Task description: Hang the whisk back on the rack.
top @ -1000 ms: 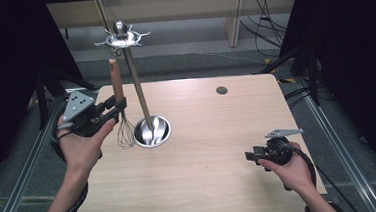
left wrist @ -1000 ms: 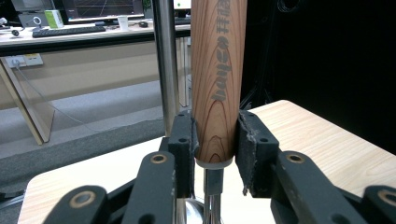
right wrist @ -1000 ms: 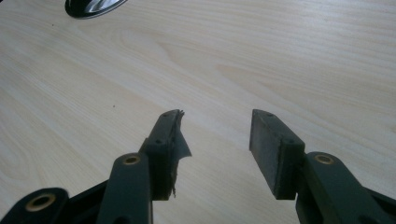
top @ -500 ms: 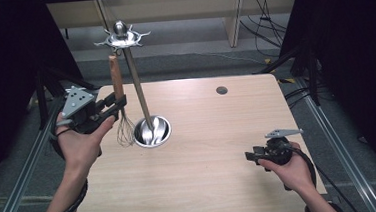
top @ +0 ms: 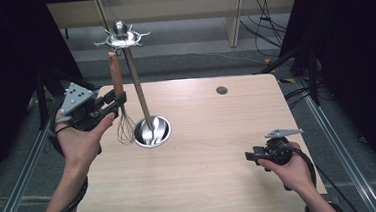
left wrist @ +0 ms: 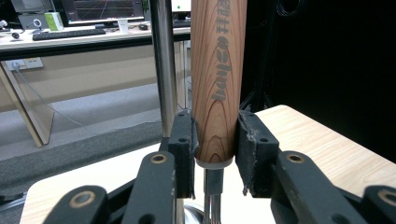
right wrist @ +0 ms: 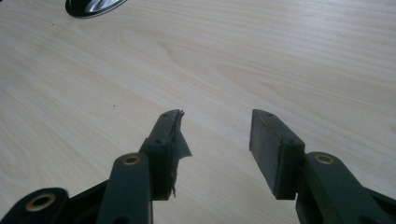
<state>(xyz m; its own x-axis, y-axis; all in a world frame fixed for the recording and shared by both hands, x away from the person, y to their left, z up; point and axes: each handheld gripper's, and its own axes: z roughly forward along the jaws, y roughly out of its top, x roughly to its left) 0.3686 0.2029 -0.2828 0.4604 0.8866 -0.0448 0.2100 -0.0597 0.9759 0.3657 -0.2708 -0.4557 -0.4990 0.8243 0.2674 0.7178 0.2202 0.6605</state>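
Wooden desk [top: 219, 149]: whisk [top: 119, 91], clamped in left gripper [top: 116, 102], lifted nearer rack hook [top: 122, 40]; hanging judged imminent; right gripper [right wrist: 215, 140] wide, empty

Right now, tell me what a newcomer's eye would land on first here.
First the tall metal utensil stand at the table's left rear, its round base holding spoons. Beside it the left gripper is shut on the wooden handle of a whisk, held upright, its wires near the base. The right gripper sits open, low at the near right.
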